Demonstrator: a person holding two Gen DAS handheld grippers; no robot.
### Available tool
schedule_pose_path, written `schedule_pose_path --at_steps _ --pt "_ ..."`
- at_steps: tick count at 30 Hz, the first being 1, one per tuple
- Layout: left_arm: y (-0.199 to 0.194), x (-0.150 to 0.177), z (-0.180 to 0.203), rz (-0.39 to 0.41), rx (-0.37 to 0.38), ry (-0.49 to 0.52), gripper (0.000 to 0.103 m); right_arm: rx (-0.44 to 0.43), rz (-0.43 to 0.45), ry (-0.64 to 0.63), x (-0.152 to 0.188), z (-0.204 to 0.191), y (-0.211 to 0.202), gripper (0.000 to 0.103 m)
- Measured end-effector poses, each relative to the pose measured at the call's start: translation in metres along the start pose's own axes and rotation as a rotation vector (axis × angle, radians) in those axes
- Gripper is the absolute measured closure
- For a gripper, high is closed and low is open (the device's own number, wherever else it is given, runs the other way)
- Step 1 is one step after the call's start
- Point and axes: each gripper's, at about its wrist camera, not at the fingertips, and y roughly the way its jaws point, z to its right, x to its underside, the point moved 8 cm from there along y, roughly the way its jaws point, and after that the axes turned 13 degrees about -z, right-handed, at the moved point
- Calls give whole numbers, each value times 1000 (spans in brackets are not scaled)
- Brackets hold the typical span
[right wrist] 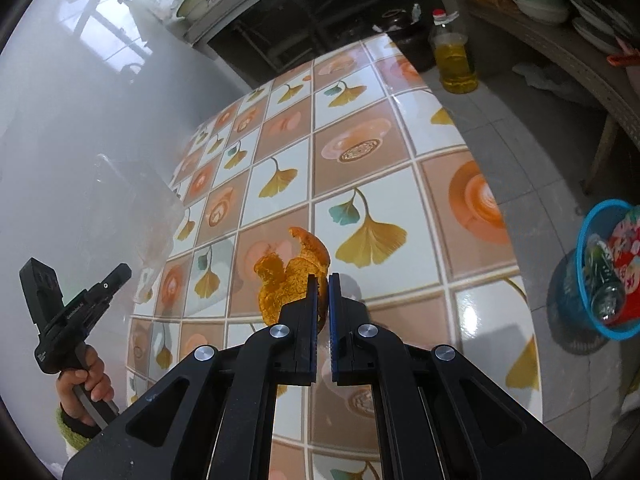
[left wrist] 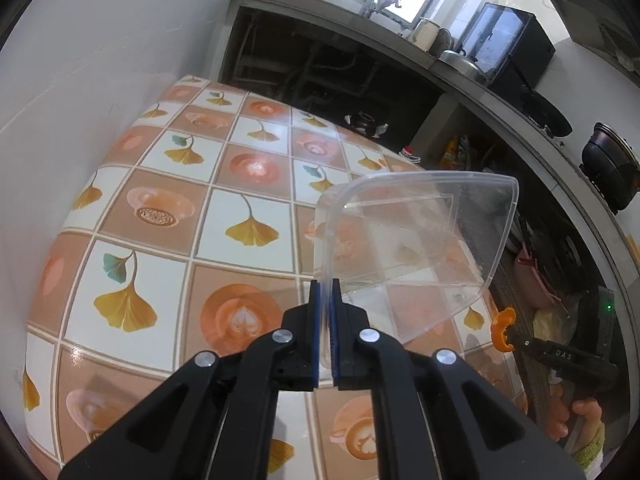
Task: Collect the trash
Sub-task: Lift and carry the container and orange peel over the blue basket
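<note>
"das" in pale letters showing on black body of right gripper (left wrist: 505,334), at 4 o'clock in left wrist view. small pale lettering running along body of left gripper (right wrist: 120,274), at 8 o'clock in right wrist view, too blurred to read. red packaging in blue basket (right wrist: 588,224) at 3 o'clock bearing unreadable characters.

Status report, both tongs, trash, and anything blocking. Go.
Left tongs shut on clear plastic lid. Right tongs shut on orange peel, above the tiled table. Blue bin on floor beside table; nothing in the way.
</note>
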Motion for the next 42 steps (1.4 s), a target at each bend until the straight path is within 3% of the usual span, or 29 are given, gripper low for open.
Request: schedule_pose_path --at_steps 24,42 --pt "-11 1 56 13 29 77 100 -43 93 24 9 22 -46 100" --pt "7 2 120 -23 75 171 100 -56 152 88 15 66 -81 100"
